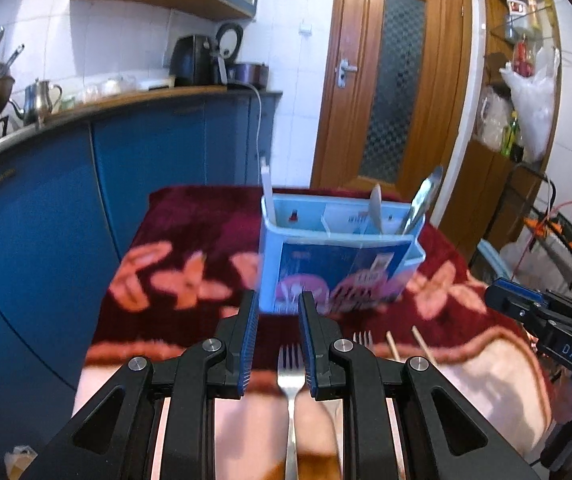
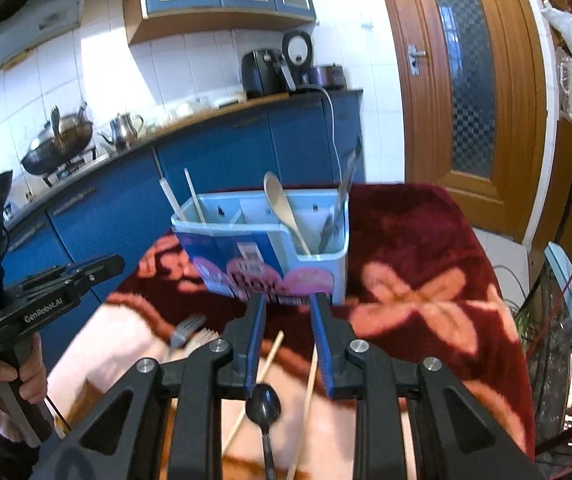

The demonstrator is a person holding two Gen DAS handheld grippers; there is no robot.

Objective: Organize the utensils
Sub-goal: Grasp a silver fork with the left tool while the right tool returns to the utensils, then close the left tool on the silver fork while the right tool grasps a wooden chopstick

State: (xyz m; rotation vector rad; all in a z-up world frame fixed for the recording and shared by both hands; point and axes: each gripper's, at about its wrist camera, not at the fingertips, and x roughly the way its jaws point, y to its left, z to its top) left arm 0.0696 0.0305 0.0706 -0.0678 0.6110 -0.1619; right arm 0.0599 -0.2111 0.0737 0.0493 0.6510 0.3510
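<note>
- Left gripper [image 1: 279,312]: fingers apart and empty, poised above a steel fork [image 1: 290,364] whose tines point toward the caddy. The handle runs back under the gripper body, so the pose reads as lining up for a pick.
- Right gripper [image 2: 288,314]: fingers likewise apart, holding nothing. Below them lie a black spoon [image 2: 263,400] and 2 loose chopsticks [image 2: 273,350], one on each side of the spoon's bowl.
- Utensil caddy [image 2: 326,268]: a pale blue box with dividers, standing upright on the desk [image 2: 426,240] under a dark red flowered cloth, beyond both grippers. Its compartments sort by type, which is presumably why the loose pieces wait in front of it.
- Already sorted: a wooden spoon [image 2: 279,204] leans in a middle slot; metal utensils [image 2: 342,200], too blurred to name, lean in the right-hand slot; 2 pale sticks [image 2: 193,196] stand at the left end.
- Still loose: a second fork [image 1: 362,339] beside the first, just right of the left gripper.
- Judgement: the task is partly done; forks, chopsticks and the black spoon remain on the cloth.
</note>
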